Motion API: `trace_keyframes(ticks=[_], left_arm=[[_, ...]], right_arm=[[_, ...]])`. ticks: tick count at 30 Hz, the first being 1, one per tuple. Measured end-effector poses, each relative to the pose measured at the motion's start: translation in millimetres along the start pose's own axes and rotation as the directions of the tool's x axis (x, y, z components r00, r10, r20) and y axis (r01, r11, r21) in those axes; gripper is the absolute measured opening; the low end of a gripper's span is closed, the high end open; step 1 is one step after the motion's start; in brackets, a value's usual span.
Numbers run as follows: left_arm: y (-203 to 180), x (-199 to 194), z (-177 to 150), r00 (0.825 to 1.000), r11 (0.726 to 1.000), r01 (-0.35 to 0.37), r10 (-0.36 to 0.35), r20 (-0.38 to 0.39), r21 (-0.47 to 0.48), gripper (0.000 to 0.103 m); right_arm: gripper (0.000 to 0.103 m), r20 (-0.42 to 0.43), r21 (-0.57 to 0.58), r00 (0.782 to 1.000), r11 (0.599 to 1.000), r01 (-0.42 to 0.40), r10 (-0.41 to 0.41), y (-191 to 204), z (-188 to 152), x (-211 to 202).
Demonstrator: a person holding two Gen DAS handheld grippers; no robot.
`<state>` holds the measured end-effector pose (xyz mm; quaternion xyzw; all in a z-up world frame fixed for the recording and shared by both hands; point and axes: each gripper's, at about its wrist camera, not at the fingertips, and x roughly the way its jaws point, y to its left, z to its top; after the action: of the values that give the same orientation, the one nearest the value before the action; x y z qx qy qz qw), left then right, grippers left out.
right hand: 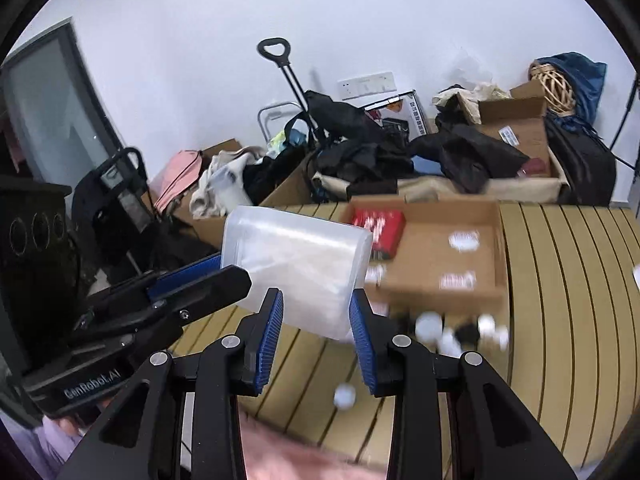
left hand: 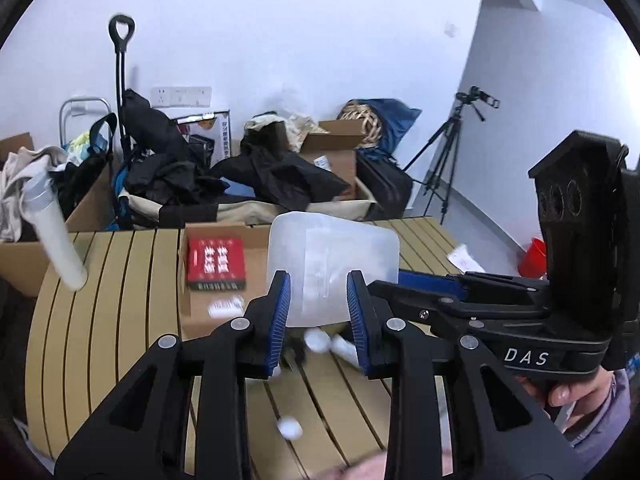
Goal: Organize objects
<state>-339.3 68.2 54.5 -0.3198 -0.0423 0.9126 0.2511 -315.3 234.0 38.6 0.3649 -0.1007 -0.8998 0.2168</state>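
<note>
A clear plastic container is held tilted above the slatted table, bottom up. My left gripper is shut on its lower edge. My right gripper is shut on the same container from the other side; its body shows at the right of the left wrist view. Small white and black items lie blurred under the container, by the front of an open cardboard box. One white piece lies nearer on the table. The box holds a red pack and white pieces.
A white tube stands tilted at the table's left edge. Behind the table are cardboard boxes with clothes and bags, a trolley handle and a tripod. A red bucket is on the floor at right.
</note>
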Motion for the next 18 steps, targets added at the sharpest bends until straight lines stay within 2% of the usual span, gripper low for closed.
trace_keyframes(ticks=[2,5,7,11,14,15,17,18], left_arm=[[29,38,21,0.998,0.998,0.004,-0.007,-0.055,-0.059,0.025],[71,94,28,0.988,0.989,-0.007,-0.016,-0.153,-0.146,0.025],[93,125,22,0.977,0.985,-0.033,-0.004,-0.215,-0.169,0.025],[129,183,-8,0.94,0.974,-0.157,0.097,-0.326,-0.162,0.021],[146,206,-32,0.906,0.959,-0.238,0.163,-0.39,-0.153,0.018],[147,206,-38,0.902,0.959,-0.244,0.168,-0.398,-0.148,0.018],[144,200,-42,0.907,0.96,-0.253,0.193,-0.375,-0.117,0.022],[138,194,-42,0.909,0.961,-0.267,0.225,-0.351,-0.075,0.027]], right_arm=[[0.037,-0.038,0.023,0.999,1.0,0.003,-0.002,-17,29,34],[0.037,-0.118,0.046,0.993,0.999,0.008,-0.002,-36,51,90],[0.037,-0.176,0.061,0.984,0.998,0.014,-0.004,-49,54,129],[0.037,-0.3,0.121,0.953,0.993,0.001,0.035,-75,34,217],[0.037,-0.367,0.18,0.926,0.984,-0.021,0.087,-87,13,263],[0.037,-0.376,0.18,0.922,0.983,-0.023,0.091,-89,7,269],[0.037,-0.4,0.166,0.913,0.986,-0.013,0.079,-88,-1,280],[0.037,-0.404,0.161,0.912,0.987,-0.006,0.072,-89,-1,282]])
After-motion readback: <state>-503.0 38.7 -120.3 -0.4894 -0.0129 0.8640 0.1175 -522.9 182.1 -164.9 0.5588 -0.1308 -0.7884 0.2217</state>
